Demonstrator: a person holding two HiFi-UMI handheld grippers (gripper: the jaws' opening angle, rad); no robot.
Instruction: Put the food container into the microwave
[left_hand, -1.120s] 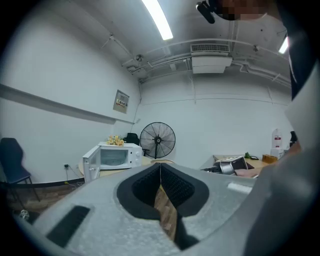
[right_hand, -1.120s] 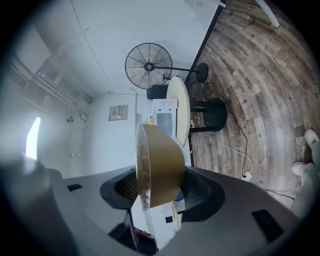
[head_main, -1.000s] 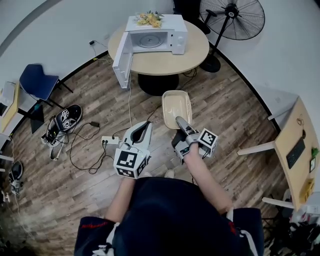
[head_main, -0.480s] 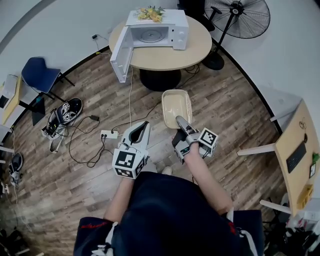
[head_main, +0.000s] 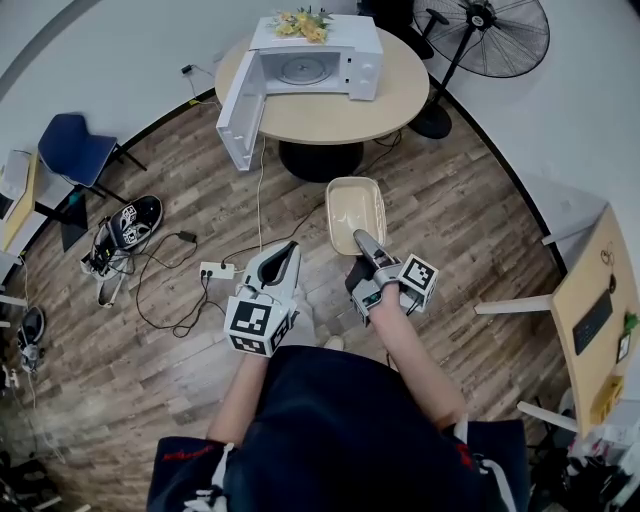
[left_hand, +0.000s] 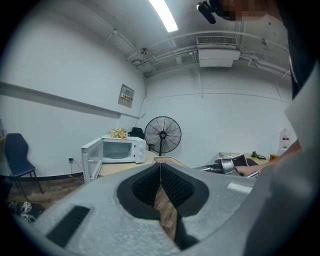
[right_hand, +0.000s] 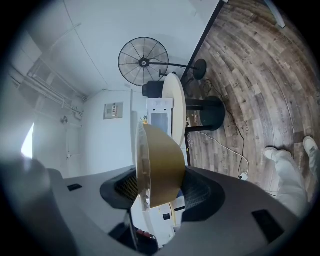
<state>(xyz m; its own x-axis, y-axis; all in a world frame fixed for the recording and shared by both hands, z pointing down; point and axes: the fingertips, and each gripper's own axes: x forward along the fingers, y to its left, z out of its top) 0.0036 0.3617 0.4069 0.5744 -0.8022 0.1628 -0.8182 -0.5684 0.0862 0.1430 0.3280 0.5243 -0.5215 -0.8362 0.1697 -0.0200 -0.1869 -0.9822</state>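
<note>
Looking down, you carry the tan food container (head_main: 355, 205) in your right tongs (head_main: 362, 240) over the floor, well short of the open microwave (head_main: 312, 62) on the round surface (head_main: 395, 105). Left gripper view: your left tongs (left_hand: 160, 166) are clenched, empty. Right gripper view: both pads press the container.

A black pedestal fan (head_main: 487, 38) is standing just beside the round worktop (head_main: 340, 122). A blue chair (head_main: 68, 152) is sitting near the left wall. Dark shoes (head_main: 137, 220) and a white power strip (head_main: 215, 270) with trailing cables are lying on the wood floor (head_main: 470, 220).
</note>
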